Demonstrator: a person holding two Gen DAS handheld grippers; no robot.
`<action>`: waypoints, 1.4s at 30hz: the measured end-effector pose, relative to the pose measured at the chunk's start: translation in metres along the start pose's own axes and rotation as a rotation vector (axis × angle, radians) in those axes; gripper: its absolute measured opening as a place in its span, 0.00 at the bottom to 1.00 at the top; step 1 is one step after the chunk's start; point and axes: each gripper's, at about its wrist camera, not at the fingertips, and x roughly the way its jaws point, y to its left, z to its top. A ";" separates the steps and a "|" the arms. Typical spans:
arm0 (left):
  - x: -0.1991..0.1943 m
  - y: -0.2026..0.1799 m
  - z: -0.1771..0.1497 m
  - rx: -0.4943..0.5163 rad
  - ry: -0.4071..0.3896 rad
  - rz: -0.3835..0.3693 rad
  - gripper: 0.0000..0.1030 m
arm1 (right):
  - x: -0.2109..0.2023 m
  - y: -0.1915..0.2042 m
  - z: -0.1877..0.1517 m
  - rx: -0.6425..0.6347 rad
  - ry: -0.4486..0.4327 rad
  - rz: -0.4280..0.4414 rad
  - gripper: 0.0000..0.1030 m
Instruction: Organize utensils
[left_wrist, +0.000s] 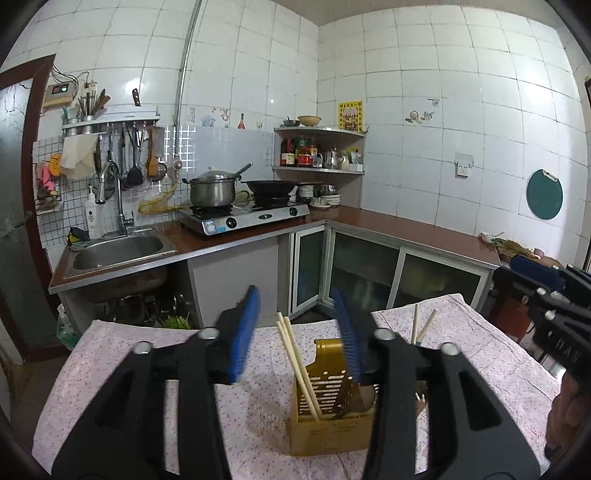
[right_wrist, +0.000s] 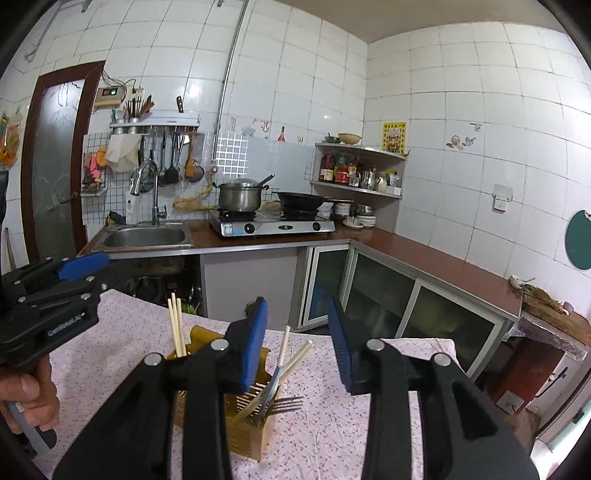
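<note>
Nearest us, both claws hang spread and empty, the left claw (left_wrist: 295, 325) and right claw (right_wrist: 297, 332) above the golden utensil holder (left_wrist: 328, 391) on the table (left_wrist: 147, 354). Chopsticks (left_wrist: 295, 354) and a fork (right_wrist: 282, 404) already stand in it, so we judge sorting nearly done; next we need to find any loose utensil, none showing here.

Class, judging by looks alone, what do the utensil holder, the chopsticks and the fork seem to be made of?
Utensil holder: probably plastic, amber and slightly translucent, with moulded slots. Chopsticks: likely bamboo or pale wood, matte and uncoated. Fork: apparently metal, thin grey tines with a dull sheen.
</note>
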 end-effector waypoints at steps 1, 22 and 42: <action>-0.008 0.001 0.000 0.005 -0.007 0.001 0.55 | -0.005 -0.002 0.001 0.001 -0.004 -0.002 0.38; -0.154 0.053 -0.164 -0.011 -0.024 0.228 0.95 | -0.125 -0.034 -0.188 0.116 0.013 -0.042 0.71; -0.170 0.056 -0.209 -0.027 -0.125 0.303 0.95 | -0.144 -0.041 -0.233 0.147 -0.139 -0.062 0.74</action>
